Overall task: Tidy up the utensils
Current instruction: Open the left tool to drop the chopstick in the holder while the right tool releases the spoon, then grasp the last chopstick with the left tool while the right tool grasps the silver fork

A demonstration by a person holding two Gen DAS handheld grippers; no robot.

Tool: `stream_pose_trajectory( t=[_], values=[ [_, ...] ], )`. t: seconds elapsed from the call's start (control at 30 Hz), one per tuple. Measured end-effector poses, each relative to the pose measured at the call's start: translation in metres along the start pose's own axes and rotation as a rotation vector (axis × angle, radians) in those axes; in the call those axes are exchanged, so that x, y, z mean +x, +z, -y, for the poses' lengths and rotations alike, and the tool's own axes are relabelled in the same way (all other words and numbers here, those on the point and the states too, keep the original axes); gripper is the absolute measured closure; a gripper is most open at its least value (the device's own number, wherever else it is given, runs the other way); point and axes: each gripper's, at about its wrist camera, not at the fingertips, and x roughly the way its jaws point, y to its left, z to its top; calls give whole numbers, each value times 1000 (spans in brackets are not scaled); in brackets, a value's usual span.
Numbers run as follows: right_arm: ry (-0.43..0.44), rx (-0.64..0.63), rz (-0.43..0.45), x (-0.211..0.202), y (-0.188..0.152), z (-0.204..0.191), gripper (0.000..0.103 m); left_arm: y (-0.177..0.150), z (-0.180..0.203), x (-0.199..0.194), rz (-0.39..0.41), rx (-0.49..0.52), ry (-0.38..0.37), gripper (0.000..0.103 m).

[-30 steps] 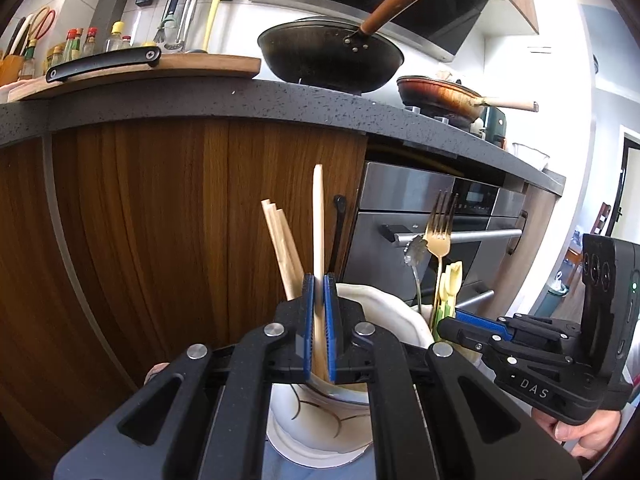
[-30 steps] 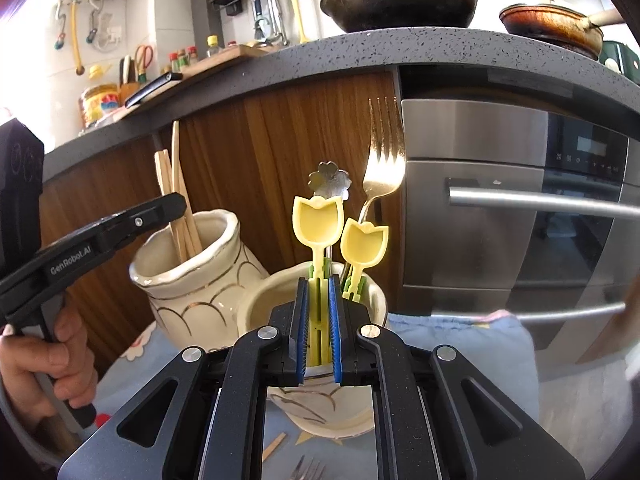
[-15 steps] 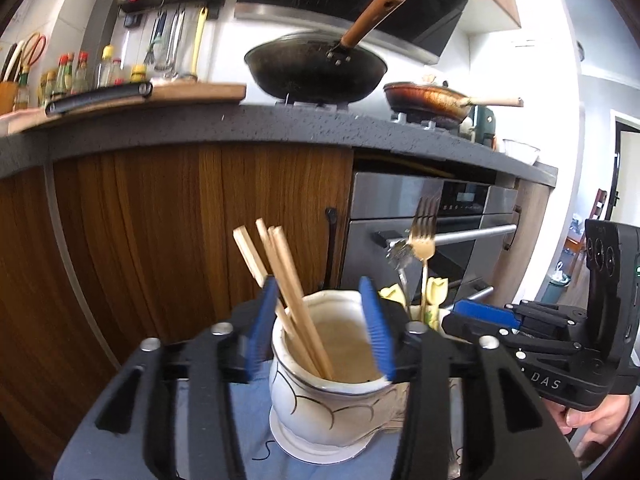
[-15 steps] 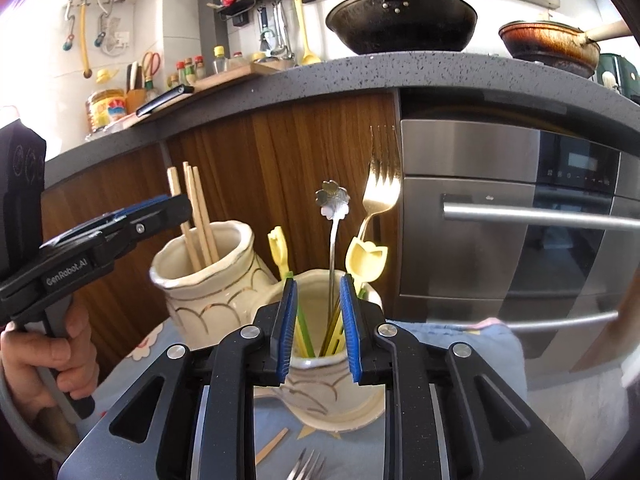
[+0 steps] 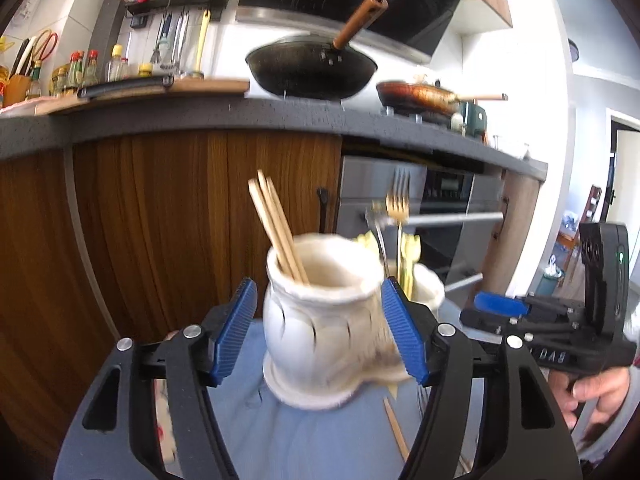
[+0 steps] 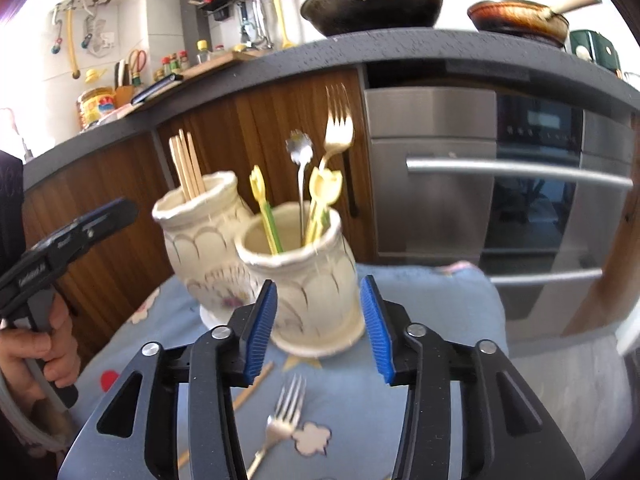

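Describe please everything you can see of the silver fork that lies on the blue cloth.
The silver fork looks like shiny metal, with four tines and a slim handle. It lies flat on the blue cloth, tines pointing toward the cream jar and handle running toward the camera, partly hidden behind a finger of the right gripper. A wooden chopstick lies just beside it; no gripper touches it.

Black claws (ribbed blue pads)

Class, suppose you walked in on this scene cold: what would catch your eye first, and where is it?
Two cream ceramic jars stand on a blue cloth: the left one holds wooden chopsticks, the right one yellow tulip-handled utensils and a gold fork. A silver fork lies loose in front.
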Motion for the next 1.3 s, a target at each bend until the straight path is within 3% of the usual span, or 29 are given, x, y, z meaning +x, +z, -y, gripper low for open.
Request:
stream_pose_trajectory(
  t=[0.63, 1.1, 1.23, 1.3],
  values=[
    [-33, 45, -154, -16, -64, 8, 47, -80, 39, 31, -327, 77, -42, 38],
    [-64, 11, -203, -9, -76, 2, 45, -107, 67, 55, -492, 182, -57, 38],
    [-63, 7, -212, -9, -77, 1, 43, -112, 70, 60, -522, 195, -59, 49],
    [-68, 10, -213, -9, -77, 2, 43, -113, 72, 59, -515, 203, -71, 67]
  ],
)
